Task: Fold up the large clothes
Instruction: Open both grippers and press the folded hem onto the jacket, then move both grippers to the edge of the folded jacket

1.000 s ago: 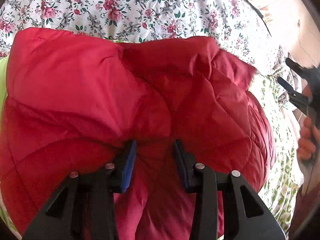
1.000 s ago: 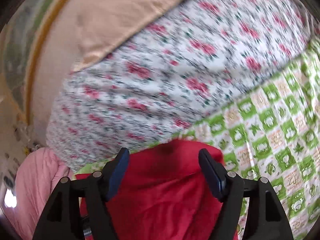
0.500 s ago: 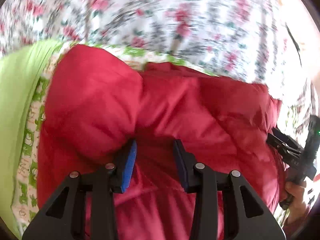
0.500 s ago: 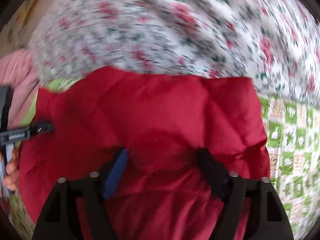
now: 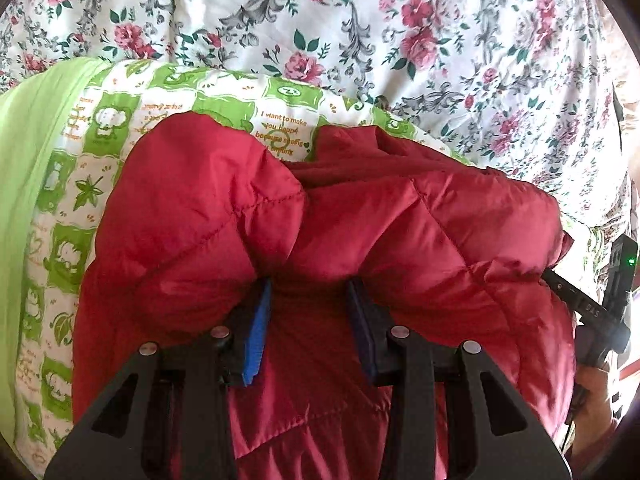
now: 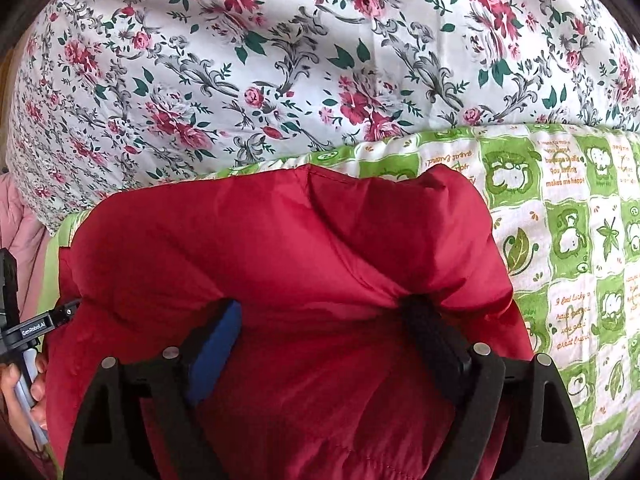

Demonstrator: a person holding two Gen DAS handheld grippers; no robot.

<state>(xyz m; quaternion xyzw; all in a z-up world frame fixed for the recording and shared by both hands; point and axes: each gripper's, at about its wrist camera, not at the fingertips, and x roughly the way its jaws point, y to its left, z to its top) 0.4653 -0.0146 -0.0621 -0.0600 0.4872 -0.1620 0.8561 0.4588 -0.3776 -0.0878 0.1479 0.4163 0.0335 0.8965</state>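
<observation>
A red quilted puffer jacket (image 5: 360, 232) lies bunched on a green-and-white patterned quilt (image 5: 224, 96); it also fills the lower right wrist view (image 6: 280, 248). My left gripper (image 5: 308, 292) is shut on a thick fold of the jacket, the padding bulging over its fingertips. My right gripper (image 6: 324, 312) holds a wider bunch of the jacket between its jaws, with fabric puffing over both fingertips. Each gripper shows at the other view's edge: the right one at the jacket's right side (image 5: 600, 312), the left one at its left side (image 6: 28, 328).
A floral rose-print bedcover (image 5: 360, 20) spreads behind the quilt (image 6: 560, 240) and also fills the top of the right wrist view (image 6: 280, 60). A plain light-green cloth (image 5: 24, 152) lies at the left. Pink fabric (image 6: 20, 232) sits at the far left edge.
Both grippers have carried the jacket's edge forward and down onto the quilt. The right gripper, empty above the jacket a second ago, now has jacket fabric between its fingers.
</observation>
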